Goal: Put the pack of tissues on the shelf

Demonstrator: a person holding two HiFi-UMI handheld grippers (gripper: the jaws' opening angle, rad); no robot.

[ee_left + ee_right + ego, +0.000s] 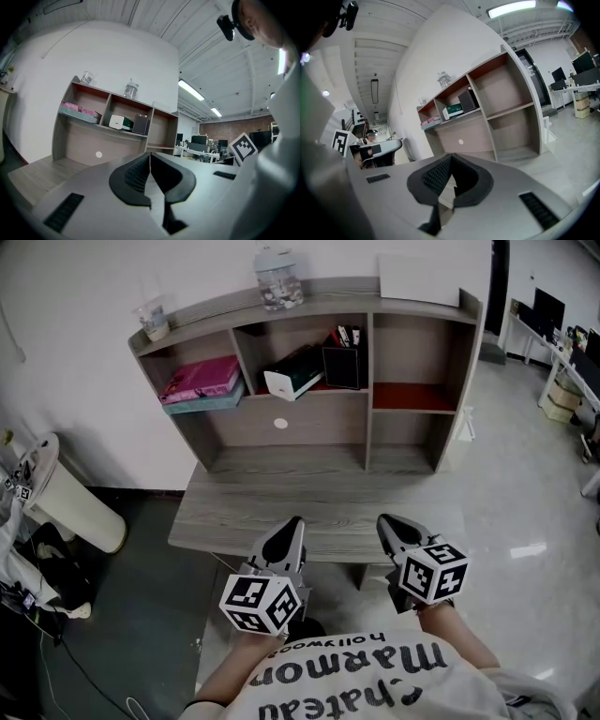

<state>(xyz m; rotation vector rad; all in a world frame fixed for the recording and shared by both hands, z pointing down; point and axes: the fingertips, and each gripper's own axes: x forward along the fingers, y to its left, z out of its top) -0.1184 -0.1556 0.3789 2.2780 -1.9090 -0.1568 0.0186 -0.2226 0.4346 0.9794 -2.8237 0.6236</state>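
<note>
Only my shirt (375, 676), at the bottom centre of the head view, carries readable print, upside down: "Chateau Marmon" and "hollywoo".

jar (278, 277) atop shelf (367, 399): lid cut by top edge | black box (343, 364) contents: too small to tell

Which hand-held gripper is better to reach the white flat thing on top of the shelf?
Probably the right hand-held gripper. The white flat thing lies atop the shelf, at its right end, on that side; the left hand-held gripper sits further left. Both are shut and empty.
</note>
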